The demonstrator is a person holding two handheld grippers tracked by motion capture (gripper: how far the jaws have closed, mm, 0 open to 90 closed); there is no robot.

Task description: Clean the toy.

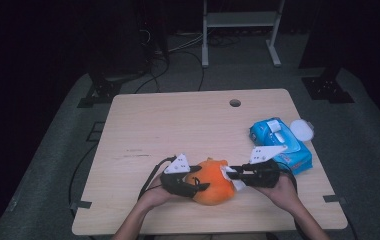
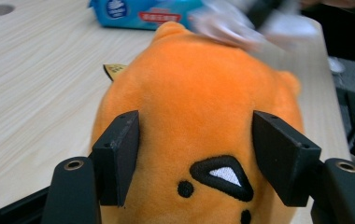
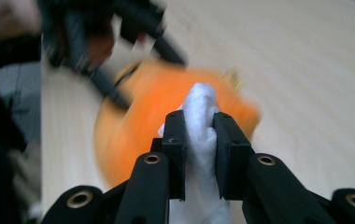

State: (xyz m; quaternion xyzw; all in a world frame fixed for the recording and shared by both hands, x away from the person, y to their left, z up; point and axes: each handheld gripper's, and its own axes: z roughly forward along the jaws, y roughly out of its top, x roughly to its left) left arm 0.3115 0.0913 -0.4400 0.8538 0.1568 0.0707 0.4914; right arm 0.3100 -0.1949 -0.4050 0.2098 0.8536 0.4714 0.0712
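Plush [image 1: 213, 182] sits near my edge of the table [image 1: 178, 125], orange, lying between my two grippers. My left gripper [image 1: 198, 179] straddles it: in the left gripper view the jaws stand wide apart with a pad [image 2: 119, 156] pressed against each flank, so I take it I am bracing the toy so it cannot slide. The embroidered face [image 2: 222, 175] points back toward that gripper, leaving the crown exposed to the other hand.

My right gripper [image 1: 234, 173] has its jaws nearly closed, pinching a folded white wipe [image 3: 201, 123] that sticks out past the tips. The wipe's end meets the plush's top, which looks to me like wiping, with the left side steadying. The right gripper view is blurred, so exact contact is hard to judge.

A blue wipes pack [image 1: 280, 142] lies just beyond my right hand [image 1: 280, 190], lid open, handy for a fresh sheet.
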